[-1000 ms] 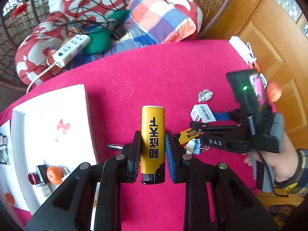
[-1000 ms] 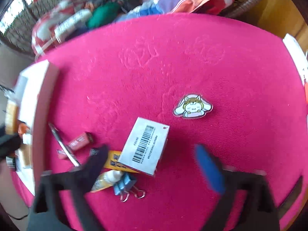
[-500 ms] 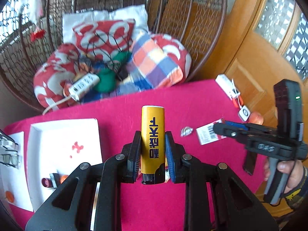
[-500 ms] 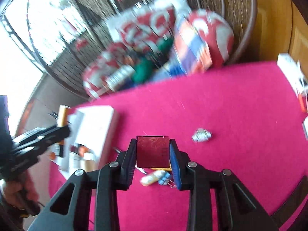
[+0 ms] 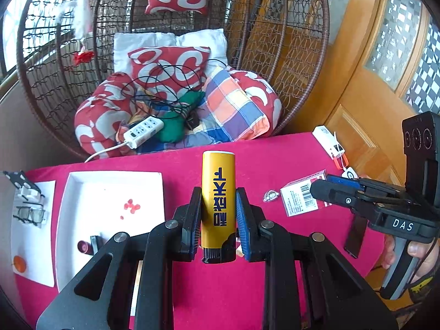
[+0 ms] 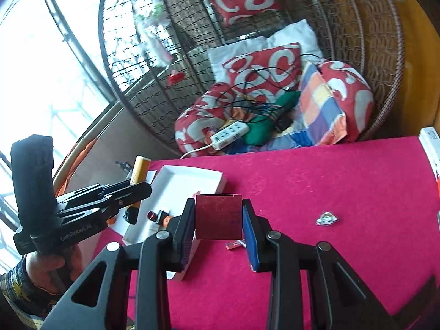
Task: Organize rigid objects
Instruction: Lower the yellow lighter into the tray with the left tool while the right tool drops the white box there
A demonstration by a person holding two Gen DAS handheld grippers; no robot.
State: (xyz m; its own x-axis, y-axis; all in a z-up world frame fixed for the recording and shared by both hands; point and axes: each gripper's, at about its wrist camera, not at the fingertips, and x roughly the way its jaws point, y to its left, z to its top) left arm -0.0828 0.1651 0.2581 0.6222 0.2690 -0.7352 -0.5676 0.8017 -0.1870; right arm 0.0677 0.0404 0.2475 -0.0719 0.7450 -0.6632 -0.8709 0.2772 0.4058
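Yellow lighter (image 5: 218, 206) with blue characters, clenched upright between the pads of the left gripper (image 5: 218, 221), raised above the pink tablecloth (image 5: 275, 162), just right of the white tray (image 5: 115, 181). Small box (image 6: 218, 217) with a dark red face and a barcoded white side, pinched between both pads of the right gripper (image 6: 218, 225), likewise lifted off the cloth, on the tray's right. On the cloth right of the tray: a little cartoon badge (image 6: 326, 218), lying flat and alone. Inside the tray, near corner: a dark red lipstick-like tube (image 5: 84, 246) plus other small pieces, too small to tell. Left of the tray: a white sheet (image 5: 30, 236) bearing glasses. Behind the tray: a wicker chair (image 5: 275, 41) heaped with red-and-white cushions, a white power strip (image 5: 143, 132) on top.
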